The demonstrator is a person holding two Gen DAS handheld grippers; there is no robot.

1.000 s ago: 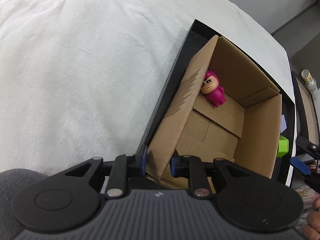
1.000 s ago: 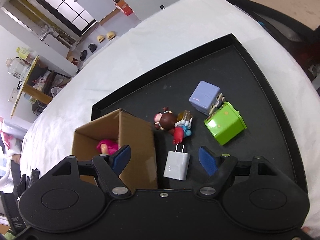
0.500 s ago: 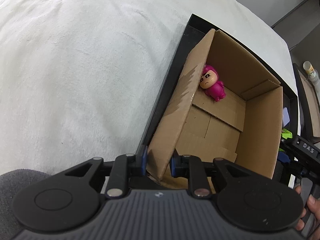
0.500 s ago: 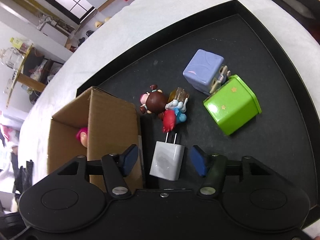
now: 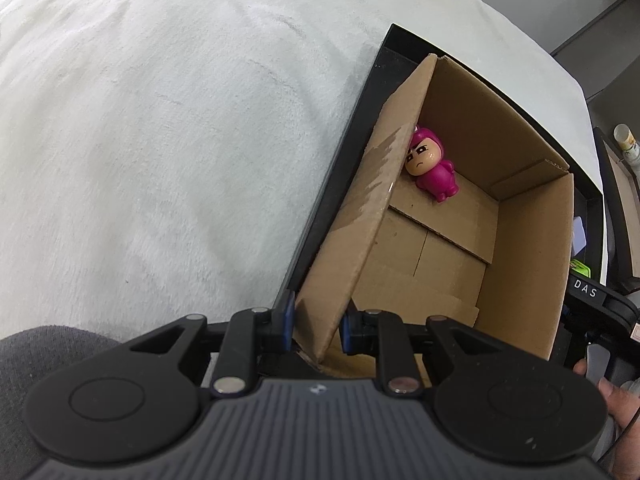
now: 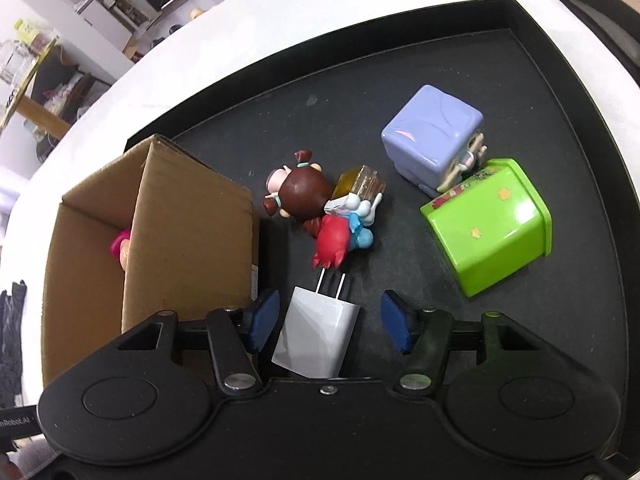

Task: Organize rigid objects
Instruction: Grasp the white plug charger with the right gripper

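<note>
An open cardboard box (image 5: 460, 248) (image 6: 188, 240) stands at the left end of a black tray (image 6: 560, 92). A pink figurine (image 5: 432, 168) lies inside it. My left gripper (image 5: 316, 326) is shut on the box's near left wall. My right gripper (image 6: 328, 322) is open, low over the tray, with a white plug charger (image 6: 320, 332) between its fingers, not clamped. Beyond it lie a brown-haired figurine (image 6: 300, 196), a red and blue toy (image 6: 340, 236), a lilac cube (image 6: 432, 136) and a green cube (image 6: 492, 224).
The tray (image 5: 320, 224) sits on a white fleecy cloth (image 5: 160, 120). The right gripper's body (image 5: 600, 300) shows at the right edge of the left wrist view. Shelves and room clutter (image 6: 48, 80) lie beyond the table.
My right gripper has come down and forward over the tray, so the white charger now lies between its open fingers. My left gripper keeps its hold on the box wall.
</note>
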